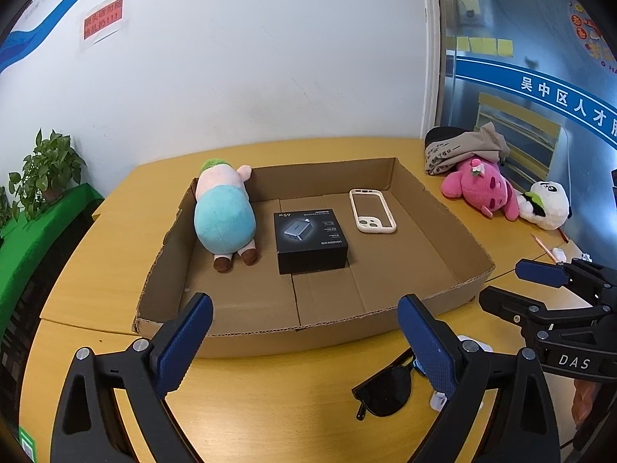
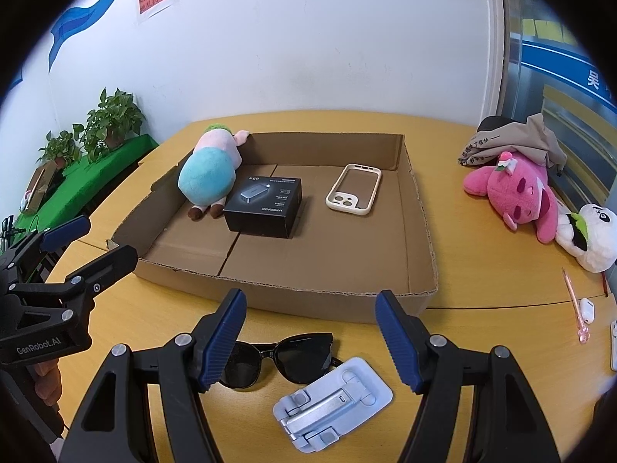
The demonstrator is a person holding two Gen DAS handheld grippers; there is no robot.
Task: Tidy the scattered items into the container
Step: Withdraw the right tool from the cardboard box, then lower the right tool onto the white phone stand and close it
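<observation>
Both grippers hover over the yellow table, short of the cardboard tray, and both stand spread with nothing between the pads. Starting at the far left, potted plants sit on a green-covered stand beyond the table's edge. Next comes my left gripper, fingers wide apart above the tray's near wall; in the right wrist view it shows only as a black frame at the left edge, with part of my hand cut off beneath it.

Inside the tray, a plush doll in blue lies against the left wall, its head draped over the far corner so the face is hidden. Just beside it sits a black charger box, then a cream phone case, lying flat and apart from the box.

In front of the tray, dark sunglasses rest on the table, one lens partly behind my right gripper's left finger. Just right of them lies a pale folding phone stand. My right gripper hangs open above these two, touching neither.

Further right, outside the tray, a pink plush lies under crumpled beige fabric, a panda plush beside it. A pink pen and small white bits near the right edge are too tiny to identify.
</observation>
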